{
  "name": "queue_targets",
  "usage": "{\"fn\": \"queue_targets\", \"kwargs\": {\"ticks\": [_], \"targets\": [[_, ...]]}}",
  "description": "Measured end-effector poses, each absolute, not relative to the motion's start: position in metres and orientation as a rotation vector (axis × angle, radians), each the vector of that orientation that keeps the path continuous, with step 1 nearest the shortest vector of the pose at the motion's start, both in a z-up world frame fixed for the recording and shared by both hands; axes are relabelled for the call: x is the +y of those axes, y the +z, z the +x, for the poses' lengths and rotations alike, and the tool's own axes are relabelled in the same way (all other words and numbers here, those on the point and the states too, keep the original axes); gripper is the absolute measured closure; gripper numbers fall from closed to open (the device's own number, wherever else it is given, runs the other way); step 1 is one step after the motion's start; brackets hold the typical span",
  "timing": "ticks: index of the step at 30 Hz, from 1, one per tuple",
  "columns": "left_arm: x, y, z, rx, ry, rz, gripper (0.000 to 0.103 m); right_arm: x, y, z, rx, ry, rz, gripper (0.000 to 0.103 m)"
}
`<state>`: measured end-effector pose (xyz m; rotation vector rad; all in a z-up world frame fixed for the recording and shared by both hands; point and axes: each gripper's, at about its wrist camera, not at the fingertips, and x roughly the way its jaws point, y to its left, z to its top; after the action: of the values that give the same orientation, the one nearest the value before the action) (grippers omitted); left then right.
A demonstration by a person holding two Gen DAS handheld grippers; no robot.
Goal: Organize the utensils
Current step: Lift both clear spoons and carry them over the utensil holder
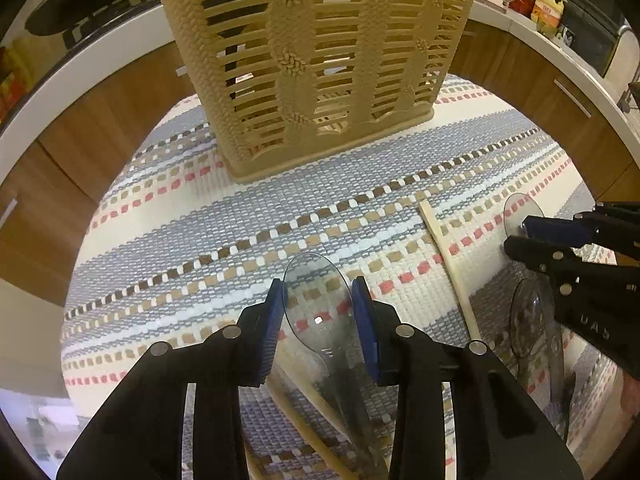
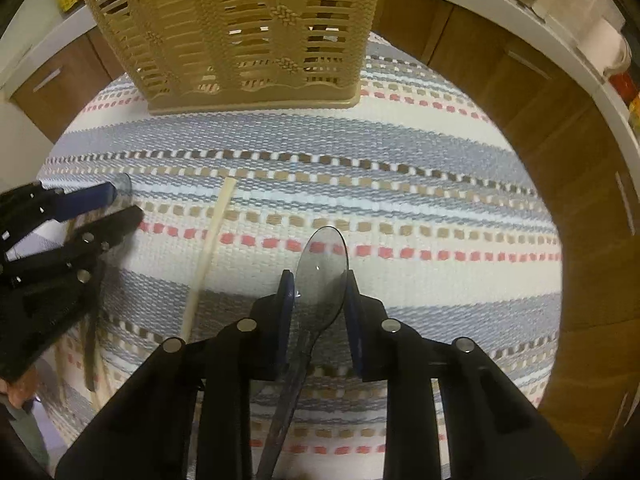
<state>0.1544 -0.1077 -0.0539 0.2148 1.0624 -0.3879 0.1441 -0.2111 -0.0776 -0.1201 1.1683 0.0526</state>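
— What's the surface?

— Striped woven mat [image 1: 224,216] on a round table, wood cabinets w/ white counter behind. Beige slatted basket [image 1: 316,56] stands upright at the far side.

— Your left gripper [image 1: 318,312]?

— Blue pads either side of a clear plastic spoon [image 1: 316,304], bowl fwd. Pads at the bowl's edges; can't tell if they're clamping.

— Right gripper [image 2: 318,300]?

— Same: smoky clear spoon [image 2: 322,272] between my pads, can't tell if squeezed. Wooden chopstick [image 2: 208,248] lies on the mat betw. both grippers.

Left hand-held gripper [image 1: 318,312] and right hand-held gripper [image 2: 320,300] both clamped.
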Motion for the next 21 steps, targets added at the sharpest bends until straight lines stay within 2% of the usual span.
{"fn": "queue_targets", "kwargs": {"ticks": [8,17,18,19,20,21], "targets": [[-0.079,-0.031,0.162,1.006,-0.451,-0.033,0.071,-0.254,-0.08,0.159,1.166,0.112,-0.091,0.086],[-0.068,-0.021,0.166,0.975,-0.468,-0.077,0.071,-0.308,-0.074,0.181,1.153,0.16,0.015,0.085],[-0.069,-0.019,0.165,0.974,-0.468,-0.075,0.071,-0.319,-0.074,0.182,1.183,0.188,0.101,0.084],[-0.059,-0.018,0.162,0.973,-0.472,-0.075,0.071,-0.328,-0.075,0.183,1.203,0.222,0.185,0.078],[-0.058,-0.019,0.161,0.972,-0.473,-0.077,0.071,-0.334,-0.075,0.182,1.216,0.239,0.245,0.066],[-0.058,-0.02,0.161,0.972,-0.474,-0.079,0.071,-0.336,-0.074,0.181,1.221,0.236,0.266,0.058]]}}
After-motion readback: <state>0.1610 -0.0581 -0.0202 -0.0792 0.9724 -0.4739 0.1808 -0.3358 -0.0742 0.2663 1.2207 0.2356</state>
